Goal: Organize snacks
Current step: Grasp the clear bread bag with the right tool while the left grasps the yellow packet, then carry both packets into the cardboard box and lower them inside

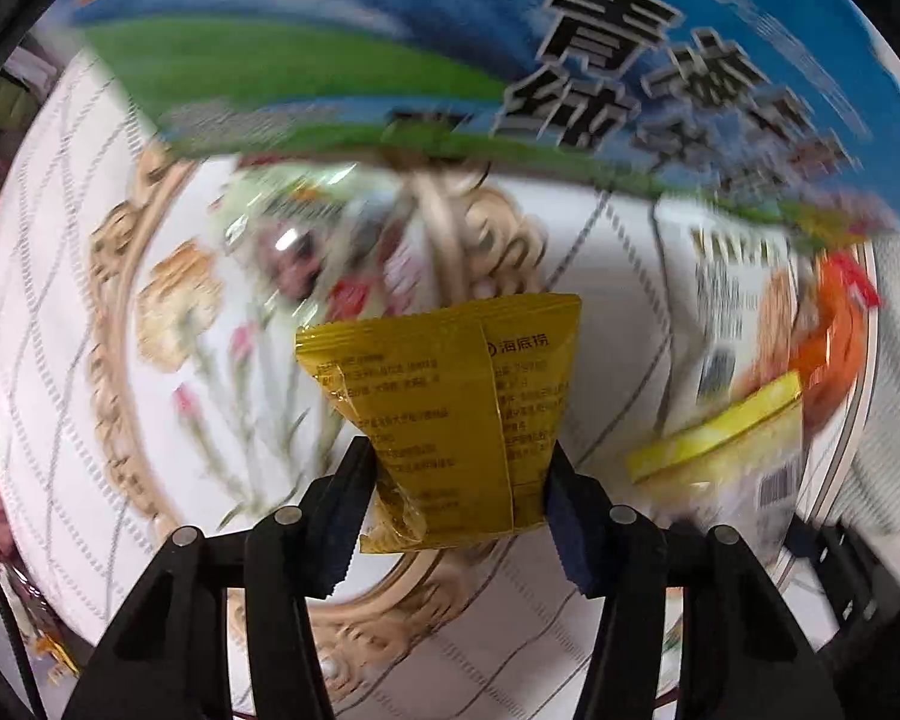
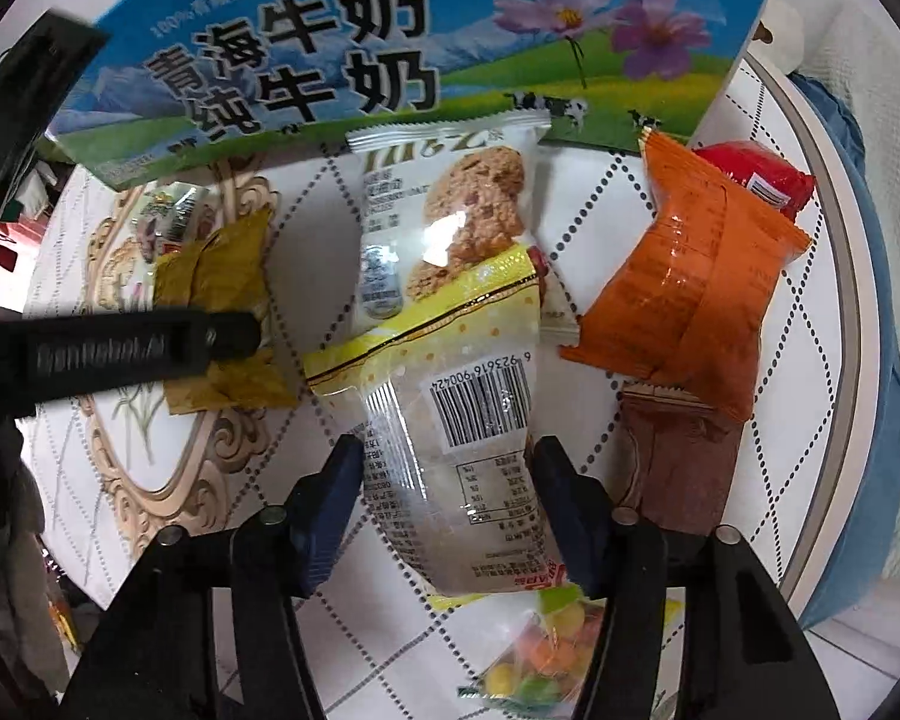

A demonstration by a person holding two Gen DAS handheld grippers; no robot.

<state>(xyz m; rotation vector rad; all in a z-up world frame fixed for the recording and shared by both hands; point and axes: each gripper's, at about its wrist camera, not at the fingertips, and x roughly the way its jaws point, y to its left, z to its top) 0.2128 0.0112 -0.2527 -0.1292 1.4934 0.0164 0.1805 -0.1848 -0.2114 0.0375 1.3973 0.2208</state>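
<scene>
My left gripper is shut on a dark yellow snack packet and holds it above the table; the packet and that gripper's arm also show at the left of the right wrist view. My right gripper is shut on a clear packet with a yellow top and a barcode. A blue and green milk carton box stands at the back of the table, close in front of the left gripper. The left wrist view is motion-blurred.
A white quilted tablecloth with a gold floral frame covers the round table. On it lie a cookie packet, an orange packet, a red packet, a brown packet and a bag of coloured candies.
</scene>
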